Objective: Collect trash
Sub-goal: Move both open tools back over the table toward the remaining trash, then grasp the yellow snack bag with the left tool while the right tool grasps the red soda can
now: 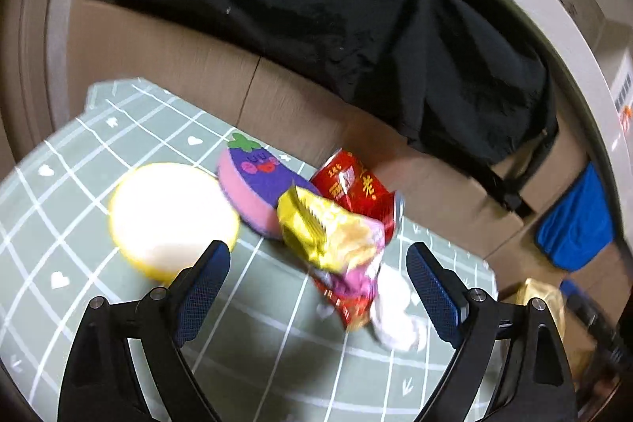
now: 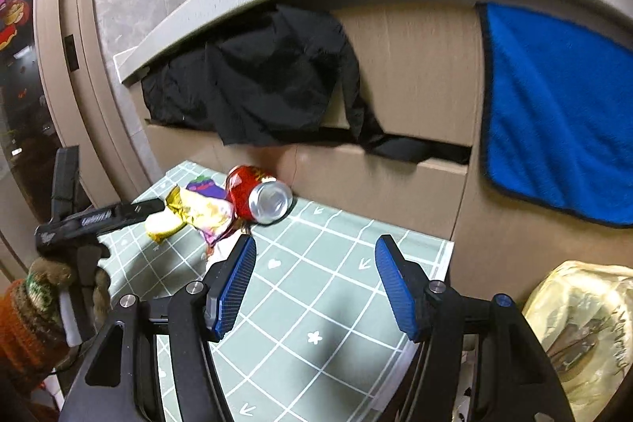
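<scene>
The red can (image 1: pixel 358 184), lying at the tablecloth's far edge, bears yellow Chinese characters and a small "18%", the rest too blurred to read.

A home: heart-patterned tablecloth (image 2: pixel 336 303), cardboard boxes (image 2: pixel 415 86), draped clothing (image 2: pixel 257 86)

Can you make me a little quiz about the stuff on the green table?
1. True or false: the red can is lying on its side.
2. The left gripper is: A) squeezing the can, B) open with nothing held, C) holding the sponge.
3. What purple thing with a face lies between the round yellow dish and the can?

Key:
1. True; its silver end faces the right wrist camera.
2. B; the yellow wrapper lies ahead between its fingers, not pinched.
3. The eggplant-shaped sponge.
</scene>
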`<state>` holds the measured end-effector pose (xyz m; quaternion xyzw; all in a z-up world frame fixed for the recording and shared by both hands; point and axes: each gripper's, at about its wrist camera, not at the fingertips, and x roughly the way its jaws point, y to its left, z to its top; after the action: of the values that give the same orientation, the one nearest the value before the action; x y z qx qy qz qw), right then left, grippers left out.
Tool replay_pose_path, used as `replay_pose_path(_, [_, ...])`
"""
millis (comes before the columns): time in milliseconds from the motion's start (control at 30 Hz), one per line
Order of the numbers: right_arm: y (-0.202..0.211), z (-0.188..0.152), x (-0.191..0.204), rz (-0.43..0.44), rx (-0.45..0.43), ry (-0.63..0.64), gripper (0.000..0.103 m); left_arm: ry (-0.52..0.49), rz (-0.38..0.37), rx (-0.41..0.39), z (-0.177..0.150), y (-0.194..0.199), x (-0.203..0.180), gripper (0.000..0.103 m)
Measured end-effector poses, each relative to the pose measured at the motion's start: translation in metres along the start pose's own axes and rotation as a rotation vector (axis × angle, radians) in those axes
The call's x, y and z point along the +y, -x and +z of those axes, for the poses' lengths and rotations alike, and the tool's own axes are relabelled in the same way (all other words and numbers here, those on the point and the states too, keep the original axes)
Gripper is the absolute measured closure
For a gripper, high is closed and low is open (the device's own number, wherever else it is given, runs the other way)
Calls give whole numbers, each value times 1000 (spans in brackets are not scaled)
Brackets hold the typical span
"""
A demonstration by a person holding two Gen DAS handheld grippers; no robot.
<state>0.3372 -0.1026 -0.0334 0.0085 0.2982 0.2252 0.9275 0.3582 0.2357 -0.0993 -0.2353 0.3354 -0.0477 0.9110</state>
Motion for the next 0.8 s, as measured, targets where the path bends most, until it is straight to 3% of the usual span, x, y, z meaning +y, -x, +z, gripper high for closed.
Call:
replay_pose_path(100, [-5, -3, -2, 4, 11, -12, 43, 62, 12, 44, 12, -21, 2, 14])
replay_pose_path(200, [-8, -5, -3, 10, 20, -24, 43, 120, 50, 94, 16, -43, 3, 28])
replay_pose_path(267, [-7, -6, -4, 10, 22, -25, 43, 137, 63, 123, 12, -51, 2, 63])
replay_pose_path(333, [-6, -7, -5, 7, 22, -23, 43, 127, 67, 133, 8, -54, -1, 76])
replay_pose_path(567, [-17, -5, -5, 65, 55, -43, 43, 37, 11, 128, -11, -27, -6, 78])
replay_pose_path(800, [-50, 8, 37, 56, 52, 63, 43, -8, 34, 61, -22, 34, 12, 78])
